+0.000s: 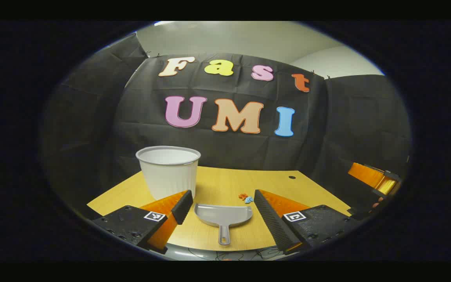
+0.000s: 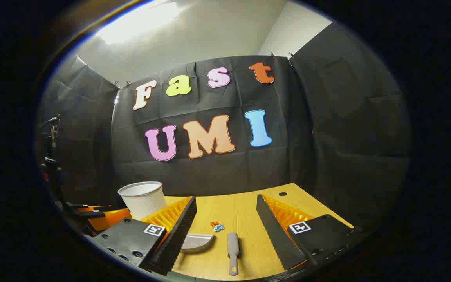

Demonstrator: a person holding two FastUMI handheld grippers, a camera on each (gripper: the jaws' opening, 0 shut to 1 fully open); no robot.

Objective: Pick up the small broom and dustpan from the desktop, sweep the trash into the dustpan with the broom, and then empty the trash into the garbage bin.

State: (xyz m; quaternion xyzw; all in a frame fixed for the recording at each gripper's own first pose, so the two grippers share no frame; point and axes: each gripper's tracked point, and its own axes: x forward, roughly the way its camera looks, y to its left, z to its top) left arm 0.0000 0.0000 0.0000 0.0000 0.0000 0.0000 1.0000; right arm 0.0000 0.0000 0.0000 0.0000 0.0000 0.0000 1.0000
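Both grippers hang spread and empty above the desk's near edge
The dustpan (image 1: pixel 223 214) lies between left gripper (image 1: pixel 222 204) fingers, trash (image 1: pixel 246 197) beside it; broom (image 2: pixel 233 249) under right gripper (image 2: pixel 225 219), bin (image 1: pixel 168 170) back-left

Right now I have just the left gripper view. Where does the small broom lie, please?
Observer: In the right gripper view the small broom lies flat on the desk, to the right of the dustpan and apart from it.
Operator: Is the right gripper ready to take it?
Observer: The right gripper is open and holds nothing; in its view the broom lies between its two fingers.
Operator: And the trash, compared with the broom?
Observer: The trash sits just beyond the broom's far end, slightly to the left.
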